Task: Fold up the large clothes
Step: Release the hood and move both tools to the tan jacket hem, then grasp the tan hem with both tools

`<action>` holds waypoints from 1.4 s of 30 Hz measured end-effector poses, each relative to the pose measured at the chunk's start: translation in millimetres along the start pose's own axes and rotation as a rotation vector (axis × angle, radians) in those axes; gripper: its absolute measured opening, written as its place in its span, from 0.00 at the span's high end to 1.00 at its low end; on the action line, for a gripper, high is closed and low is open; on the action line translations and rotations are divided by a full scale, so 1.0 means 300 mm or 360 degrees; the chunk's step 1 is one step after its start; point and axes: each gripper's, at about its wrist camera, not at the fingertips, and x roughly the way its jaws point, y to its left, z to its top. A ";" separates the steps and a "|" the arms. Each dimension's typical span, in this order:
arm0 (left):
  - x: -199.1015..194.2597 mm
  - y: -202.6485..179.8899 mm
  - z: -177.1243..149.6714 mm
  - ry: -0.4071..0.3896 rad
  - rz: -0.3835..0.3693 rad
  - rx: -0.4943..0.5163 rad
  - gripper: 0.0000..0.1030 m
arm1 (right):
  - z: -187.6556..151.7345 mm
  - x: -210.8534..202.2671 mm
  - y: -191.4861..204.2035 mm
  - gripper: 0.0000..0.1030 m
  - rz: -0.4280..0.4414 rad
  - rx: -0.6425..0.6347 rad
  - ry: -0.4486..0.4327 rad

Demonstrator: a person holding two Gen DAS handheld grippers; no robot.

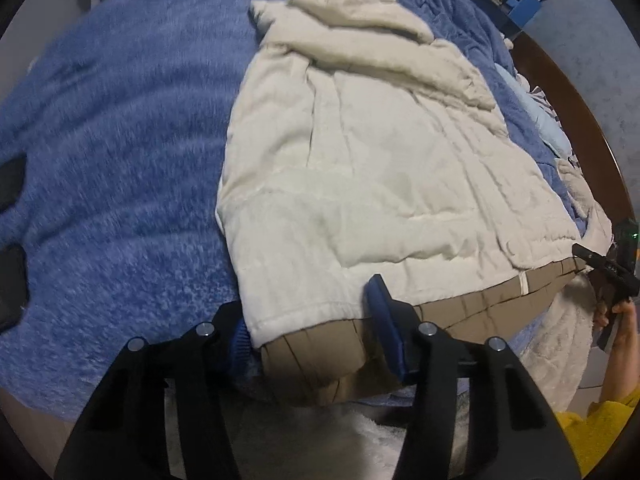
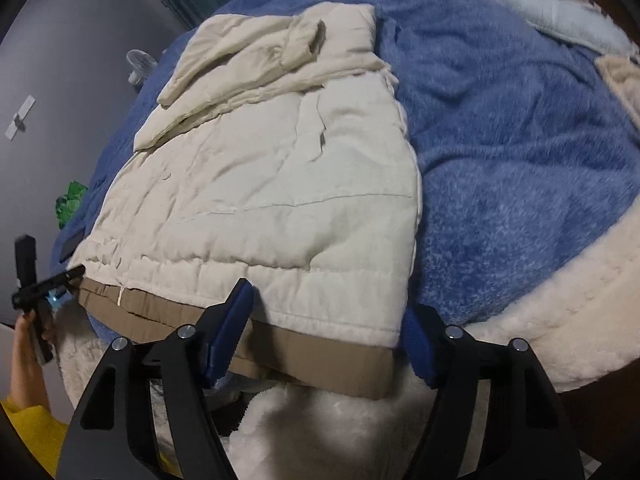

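1. Nearest in the left wrist view, the left gripper straddles the near left corner of the cream quilted coat. Its jaws stand partly apart with the tan hem between the blue pads; whether the pads press the cloth I cannot tell.
2. In the right wrist view, the right gripper straddles the coat's near right corner. Its jaws are moderately wide, the tan hem lies between them, and the right pad stands just off the coat's edge.
3. A white fleecy throw hangs just below the hem, at the bed's near edge.
4. The coat lies flat on a blue fuzzy blanket, lining side up, with its hem toward the grippers.
5. Beside the coat's near right corner in the left view, a hand with a yellow sleeve holds the other gripper.
6. At the coat's far end, a sleeve is folded across it, with the hood beyond that.
7. Beyond the coat, to the right, pale bedding rests on the blanket.
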 end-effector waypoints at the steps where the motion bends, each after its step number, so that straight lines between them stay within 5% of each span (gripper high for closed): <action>1: 0.003 0.001 -0.003 -0.0002 -0.0005 0.0002 0.55 | 0.000 -0.006 0.005 0.47 -0.0006 -0.0017 -0.0025; 2: 0.001 -0.003 -0.006 -0.0014 -0.0002 0.0016 0.68 | 0.002 -0.026 0.018 0.70 -0.0033 -0.0071 -0.0087; 3: -0.007 -0.008 -0.005 -0.0029 0.0009 0.0041 0.75 | 0.006 -0.042 0.029 0.78 -0.0051 -0.0112 -0.0131; 7: -0.063 -0.029 0.028 -0.0117 0.0017 0.0113 0.86 | 0.045 -0.106 0.069 0.89 -0.0047 -0.0213 -0.0241; 15: -0.184 -0.063 0.213 -0.0325 -0.0054 0.0176 0.90 | 0.243 -0.205 0.132 0.92 0.0019 -0.0296 -0.0465; 27: -0.229 -0.062 0.756 -0.0588 -0.0054 0.0190 0.91 | 0.749 -0.134 0.154 0.92 0.0025 -0.0179 -0.0762; 35: -0.055 -0.065 1.145 -0.0635 0.0057 0.0184 0.90 | 1.095 0.094 0.112 0.92 -0.0090 -0.0026 -0.0750; 42: 0.260 0.042 1.345 -0.0479 0.0087 0.0016 0.87 | 1.224 0.388 0.070 0.91 -0.0279 0.0035 -0.0611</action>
